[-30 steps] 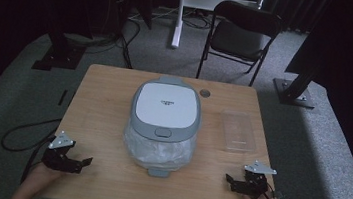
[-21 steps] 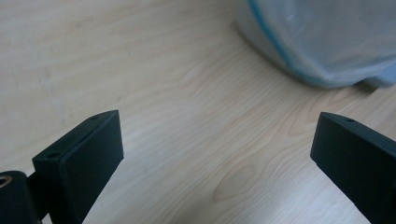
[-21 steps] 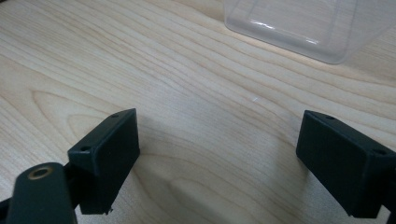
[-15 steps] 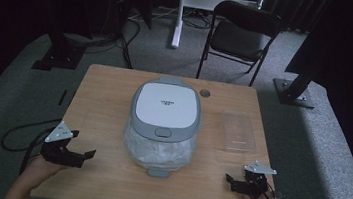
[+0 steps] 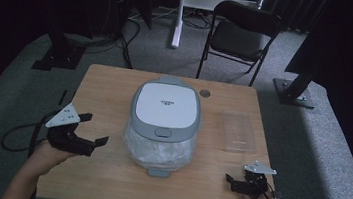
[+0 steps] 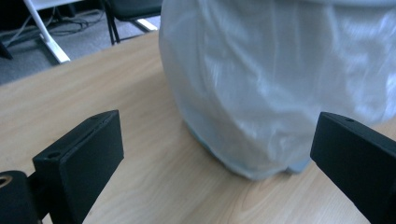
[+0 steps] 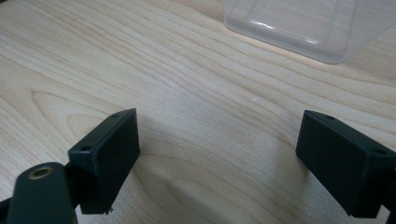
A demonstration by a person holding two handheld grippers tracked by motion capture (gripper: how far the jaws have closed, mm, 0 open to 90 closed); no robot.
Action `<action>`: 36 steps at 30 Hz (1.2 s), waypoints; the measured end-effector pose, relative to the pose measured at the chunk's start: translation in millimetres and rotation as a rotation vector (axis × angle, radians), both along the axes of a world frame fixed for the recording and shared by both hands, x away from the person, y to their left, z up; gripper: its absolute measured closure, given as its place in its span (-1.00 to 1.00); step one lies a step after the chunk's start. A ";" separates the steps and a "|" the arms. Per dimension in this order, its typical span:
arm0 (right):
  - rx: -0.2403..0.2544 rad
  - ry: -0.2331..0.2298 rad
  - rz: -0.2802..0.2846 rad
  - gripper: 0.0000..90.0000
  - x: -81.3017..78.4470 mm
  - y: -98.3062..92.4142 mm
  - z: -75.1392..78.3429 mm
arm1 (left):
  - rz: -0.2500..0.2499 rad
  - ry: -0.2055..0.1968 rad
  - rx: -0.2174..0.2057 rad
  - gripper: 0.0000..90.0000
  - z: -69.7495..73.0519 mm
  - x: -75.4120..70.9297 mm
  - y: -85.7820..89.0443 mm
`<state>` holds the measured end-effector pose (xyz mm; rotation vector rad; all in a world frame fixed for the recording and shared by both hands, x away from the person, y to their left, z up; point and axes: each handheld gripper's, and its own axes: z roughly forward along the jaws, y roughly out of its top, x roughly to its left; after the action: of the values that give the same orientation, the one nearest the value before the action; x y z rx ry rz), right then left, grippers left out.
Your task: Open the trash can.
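The left tool (image 5: 91, 130) hangs raised above the left edge of the worktop (image 5: 109, 97), its 2 black jaws spread wide with nothing between them. Straight ahead of it, toward the right tool's side, stands the rice cooker (image 5: 165, 111), near the jaws but apart from them. The cooker's long axis runs from the person's edge of the worktop to the far edge, with its lid button and front tab pointing at the person. A clear plastic bag (image 6: 280, 84) wraps its lower body down to the wood.

The right tool (image 5: 236, 181) sits low at the near right corner of the worktop, its jaws likewise spread and empty. Just ahead of it, beyond a strip of bare wood, lies a clear plastic tray (image 7: 289, 23), its long axis parallel to the cooker's.

Bare wood lies between each tool and the cooker. The left tool overhangs the worktop's left edge; the right tool is close to the near and right edges.
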<state>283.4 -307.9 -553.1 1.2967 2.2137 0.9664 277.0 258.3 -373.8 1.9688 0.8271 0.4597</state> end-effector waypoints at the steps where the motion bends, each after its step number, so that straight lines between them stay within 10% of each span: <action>1: 0.000 0.000 0.000 -0.72 0.0 0.0 0.0 | 0.001 -0.007 0.002 -0.92 3.9 0.4 -2.7; 24: 0.003 -0.001 -0.012 -0.70 -0.1 -0.4 0.0 | -0.143 -0.087 -0.062 -0.84 60.4 6.9 -54.9; 36: 0.002 0.000 -0.015 -0.70 -0.1 -0.6 0.1 | -0.230 -0.122 -0.066 -0.38 65.2 8.0 -91.1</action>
<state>283.3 -308.4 -553.1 1.3121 2.2009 0.9630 285.0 167.2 -308.6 1.9255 0.5251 0.4068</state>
